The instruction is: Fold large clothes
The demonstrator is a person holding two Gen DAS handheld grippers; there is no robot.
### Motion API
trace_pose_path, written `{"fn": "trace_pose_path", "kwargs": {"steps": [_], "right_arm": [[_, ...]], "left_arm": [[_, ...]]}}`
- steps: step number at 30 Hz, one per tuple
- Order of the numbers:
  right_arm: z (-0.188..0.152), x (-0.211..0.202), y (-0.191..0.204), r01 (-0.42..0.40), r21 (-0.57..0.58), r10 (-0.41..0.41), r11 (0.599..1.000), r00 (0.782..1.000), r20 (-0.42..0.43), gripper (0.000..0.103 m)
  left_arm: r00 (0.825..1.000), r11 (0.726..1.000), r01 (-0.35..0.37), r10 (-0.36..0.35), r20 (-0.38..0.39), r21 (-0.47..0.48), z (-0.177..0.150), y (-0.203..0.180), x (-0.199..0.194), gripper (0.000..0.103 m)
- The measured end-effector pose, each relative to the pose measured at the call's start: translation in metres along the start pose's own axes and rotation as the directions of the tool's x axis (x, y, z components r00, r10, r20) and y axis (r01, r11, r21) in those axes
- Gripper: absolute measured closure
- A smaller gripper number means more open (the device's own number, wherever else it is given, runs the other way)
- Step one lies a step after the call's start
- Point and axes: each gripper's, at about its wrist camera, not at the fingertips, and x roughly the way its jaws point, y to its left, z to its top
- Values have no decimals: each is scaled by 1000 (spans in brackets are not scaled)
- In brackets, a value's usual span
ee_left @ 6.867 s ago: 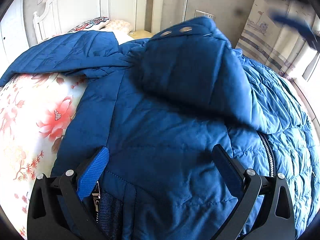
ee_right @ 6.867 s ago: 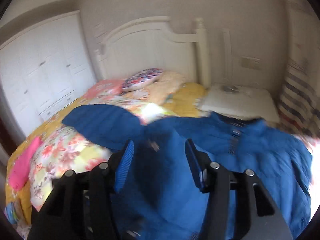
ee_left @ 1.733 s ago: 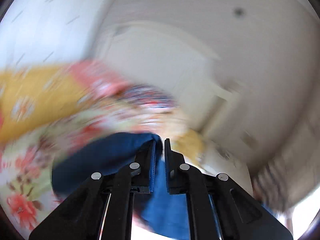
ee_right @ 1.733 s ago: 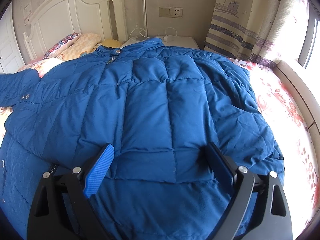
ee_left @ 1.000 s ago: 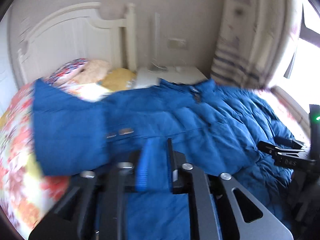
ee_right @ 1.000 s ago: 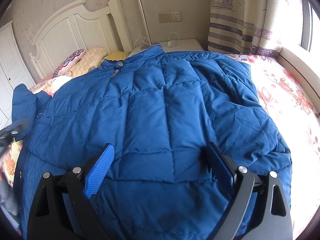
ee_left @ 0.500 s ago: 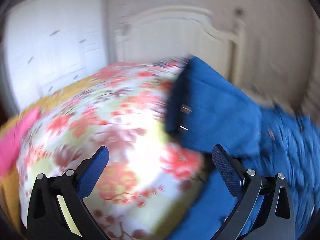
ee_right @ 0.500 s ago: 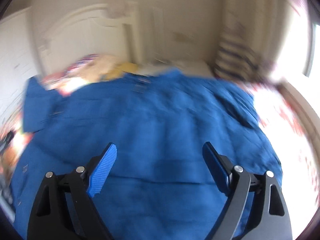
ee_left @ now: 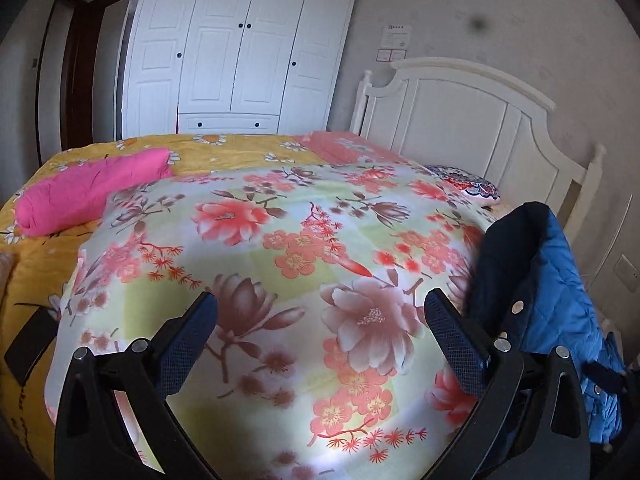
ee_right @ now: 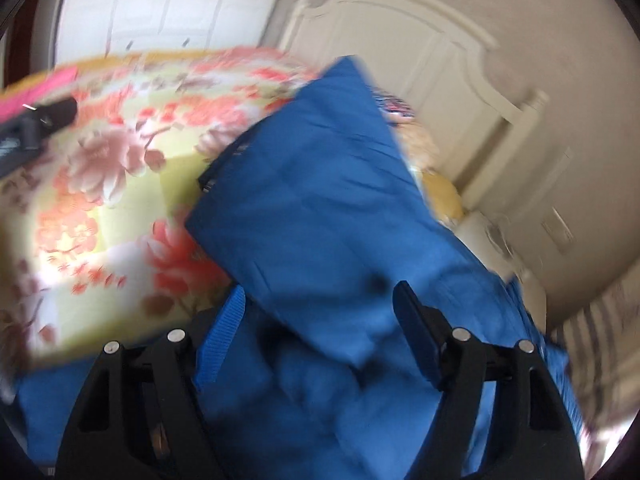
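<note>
Bed: a wide bed under a floral quilt of pink and red blossoms on pale green (ee_left: 280, 264), with a yellow daisy-print sheet (ee_left: 224, 152) beyond it, backed by a white panelled headboard (ee_left: 472, 120).
Wardrobe: a white four-door wardrobe (ee_left: 240, 48) stands behind the bed's far side.
Jacket: the blue quilted down jacket (ee_right: 320, 208) lies on the bed's right part; a sleeve with metal snaps (ee_left: 520, 264) rises at the right edge of the left view.
Pink roll: a bright pink rolled cloth (ee_left: 88, 188) rests on the yellow sheet, well apart from the jacket.
Left gripper (ee_left: 320, 332): fingers spread wide, holding nothing, aimed over bare quilt.
Right gripper (ee_right: 320, 340): fingers apart, hovering above the jacket's blue fabric; the view is motion-blurred, so contact cannot be told.
Change: a second ago the left gripper was pinched shut on blue fabric; now it is empty and turned away from the jacket.
Meaning: the sleeve fold seems released, and the next grasp probably belongs to the right gripper.
</note>
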Motion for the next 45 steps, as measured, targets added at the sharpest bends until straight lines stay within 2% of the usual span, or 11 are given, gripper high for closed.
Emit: {"fn": "trace_pose_path", "kwargs": {"steps": [4, 6, 7, 9, 14, 22, 27, 31, 38, 43, 45], "right_arm": [[13, 24, 22, 127, -152, -131, 980, 991, -16, 26], [16, 16, 9, 59, -86, -59, 995, 998, 1, 49], [16, 7, -1, 23, -34, -22, 999, 999, 31, 77], [19, -26, -46, -116, 171, 94, 978, 987, 130, 85], [-11, -107, -180, -485, 554, 243, 677, 857, 454, 87], [-152, -183, -312, -666, 717, 123, 207, 745, 656, 87], [-282, -206, -343, -571, 819, -39, 46, 819, 573, 87], [-349, -162, -333, -417, 907, 25, -47, 908, 419, 86], [-397, -117, -304, -386, 918, 20, -90, 921, 389, 58], [-386, -132, -297, -376, 927, 24, -21, 926, 376, 27], [-390, -146, -295, -343, 939, -30, -23, 939, 342, 26]], "left_arm": [[999, 999, 19, -17, -47, 33, -4, -7, 10, 4], [998, 999, 28, -26, -59, 40, -5, -9, 12, 4], [998, 999, 31, -29, -62, 42, -5, -9, 12, 4], [998, 998, 38, -35, -61, 44, -6, -10, 11, 4], [997, 996, 57, -53, -54, 69, -8, -16, 7, 4], [995, 988, 93, -89, -42, 123, -11, -28, 1, 4], [995, 984, 103, -98, -35, 147, -13, -33, -1, 4], [994, 976, 104, -98, -41, 189, -16, -41, -1, 4], [994, 966, 98, -105, 16, 240, -19, -49, -13, 4], [992, 955, 94, -112, 49, 282, -21, -57, -21, 4], [991, 952, 92, -116, 67, 291, -22, -58, -25, 4]]}}
